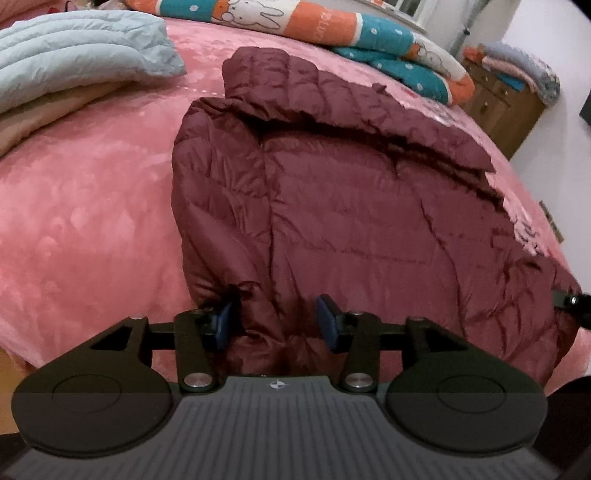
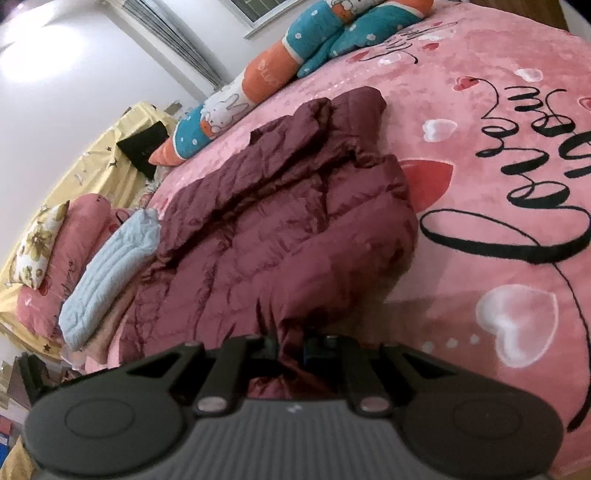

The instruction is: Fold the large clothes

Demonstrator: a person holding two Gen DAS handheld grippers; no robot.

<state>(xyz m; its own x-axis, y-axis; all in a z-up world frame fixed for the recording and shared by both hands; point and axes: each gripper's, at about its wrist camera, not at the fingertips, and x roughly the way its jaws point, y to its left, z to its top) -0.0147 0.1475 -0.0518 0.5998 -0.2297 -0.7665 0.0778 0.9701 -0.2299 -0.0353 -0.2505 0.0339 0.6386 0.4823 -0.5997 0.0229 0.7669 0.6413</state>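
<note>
On the bed, over a pink plush blanket (image 1: 92,206) printed with hearts and black script, a maroon down jacket (image 1: 351,206) lies spread out with one side already turned in over the body, so a thick doubled edge runs along its far side. Its near hem faces both cameras, which is likely why both tools sit at that end: lifting the hem from two corners would carry the lower half up over the rest in one even fold.

The left gripper (image 1: 277,323) stands released, its blue fingers (image 1: 327,321) parted either side of a bunched ridge of hem fabric. The cloth lies between them, but the right-hand pad is clear of it, so nothing is pinched there.

The right gripper (image 2: 290,345) is clenched on a fold of the same jacket (image 2: 277,229) at the hem's other corner; the fabric rises in a narrow pleat into the nearly closed fingers.

Set aside beside the jacket is a pale blue quilted garment (image 1: 74,55), apparently folded, resting on something beige. A rabbit-print blanket (image 1: 332,26) in teal and orange lies further up the bed, well apart.
</note>
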